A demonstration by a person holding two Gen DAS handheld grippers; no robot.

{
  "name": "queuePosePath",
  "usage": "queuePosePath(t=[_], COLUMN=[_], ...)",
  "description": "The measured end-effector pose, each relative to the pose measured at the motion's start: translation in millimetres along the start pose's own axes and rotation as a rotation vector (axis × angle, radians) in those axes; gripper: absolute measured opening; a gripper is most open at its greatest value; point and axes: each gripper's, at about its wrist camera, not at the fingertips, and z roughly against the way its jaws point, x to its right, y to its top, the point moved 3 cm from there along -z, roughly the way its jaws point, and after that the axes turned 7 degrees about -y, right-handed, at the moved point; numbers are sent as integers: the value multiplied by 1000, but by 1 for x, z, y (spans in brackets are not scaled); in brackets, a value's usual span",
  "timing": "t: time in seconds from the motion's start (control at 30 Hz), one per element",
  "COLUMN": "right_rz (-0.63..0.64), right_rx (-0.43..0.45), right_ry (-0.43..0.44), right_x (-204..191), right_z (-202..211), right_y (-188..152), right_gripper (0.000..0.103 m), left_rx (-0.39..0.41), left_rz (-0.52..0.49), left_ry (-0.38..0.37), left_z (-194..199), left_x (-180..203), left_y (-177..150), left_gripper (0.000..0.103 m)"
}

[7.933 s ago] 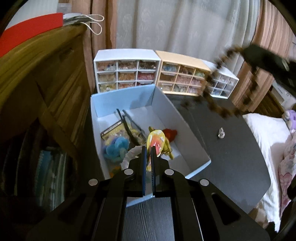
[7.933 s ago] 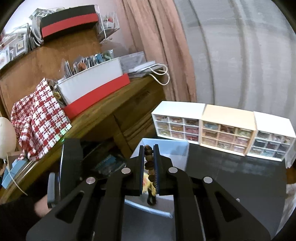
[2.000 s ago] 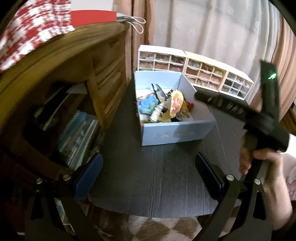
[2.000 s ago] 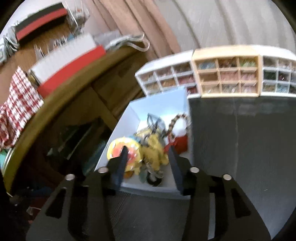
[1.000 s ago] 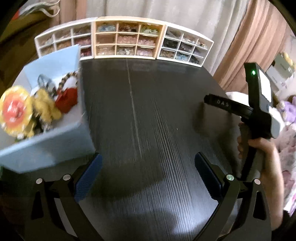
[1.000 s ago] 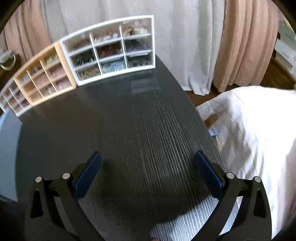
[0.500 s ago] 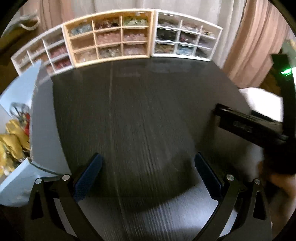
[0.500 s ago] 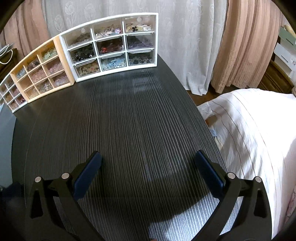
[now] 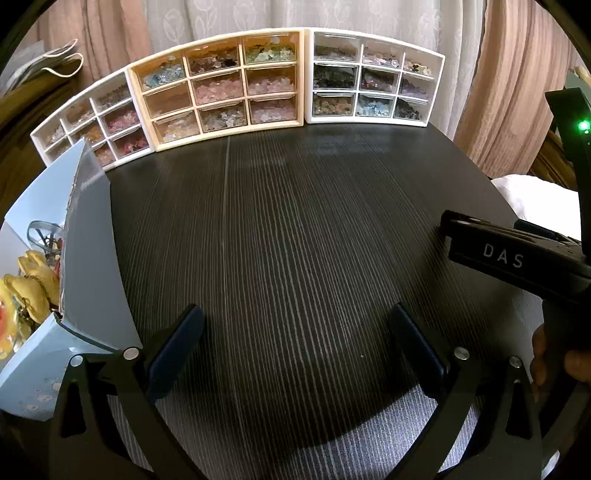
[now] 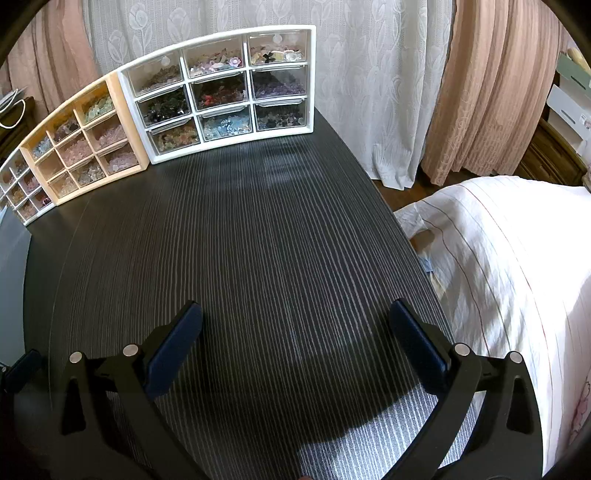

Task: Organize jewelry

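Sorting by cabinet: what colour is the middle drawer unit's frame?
Pale orange-tan, clearest in the left wrist view: middle drawer unit.

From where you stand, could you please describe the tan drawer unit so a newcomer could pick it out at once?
Look at the far edge of the black table, where three small drawer units stand in a row before the curtain. The tan unit is the middle one. Its frame is tan while both neighbours are white, and its clear drawers hold mostly pale pink chips.

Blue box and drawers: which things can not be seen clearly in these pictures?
- Blue box contents, left wrist view: mostly cut off by the frame edge and its own wall.
- Leftmost white drawer unit, right wrist view: cut by the edge.
- Drawer contents: individual pieces too small.
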Motion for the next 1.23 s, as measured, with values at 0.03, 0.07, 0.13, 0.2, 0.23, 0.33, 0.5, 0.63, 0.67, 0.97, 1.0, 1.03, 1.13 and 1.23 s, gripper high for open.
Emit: queuePosePath(t=[0.03, 0.07, 0.13, 0.2, 0.23, 0.33, 0.5, 0.63, 0.67, 0.97, 1.0, 1.03, 1.13, 1.23], right_rz=[0, 0, 0, 0, 0, 0, 0, 0, 0, 1, 1, 1, 1, 1], right_rx=[0, 0, 0, 0, 0, 0, 0, 0, 0, 0, 0, 0, 0, 0], right_ry=[0, 0, 0, 0, 0, 0, 0, 0, 0, 1, 1, 1, 1, 1], right_x=[0, 0, 0, 0, 0, 0, 0, 0, 0, 0, 0, 0, 0, 0], right_z=[0, 0, 0, 0, 0, 0, 0, 0, 0, 0, 0, 0, 0, 0], right_y=[0, 0, 0, 0, 0, 0, 0, 0, 0, 0, 0, 0, -1, 0], right_gripper=[97, 97, 97, 97, 97, 97, 97, 97, 97, 97, 97, 97, 97, 97], left_rx=[0, 0, 0, 0, 0, 0, 1, 1, 1, 1, 1, 1, 2, 1], left_rz=[0, 0, 0, 0, 0, 0, 0, 0, 0, 0, 0, 0, 0, 0], left_ry=[0, 0, 0, 0, 0, 0, 0, 1, 1, 1, 1, 1, 1, 1], left_z=[0, 1, 0, 1, 1, 1, 0, 0, 1, 1, 1, 1, 1, 1], left_x=[0, 1, 0, 0, 0, 0, 0, 0, 1, 1, 1, 1, 1, 1], left_y=[0, -1, -1, -1, -1, -1, 0, -1, -2, -3, -3, -2, -2, -2], left_gripper=[100, 100, 100, 100, 100, 100, 100, 100, 100, 100, 100, 100, 100, 100])
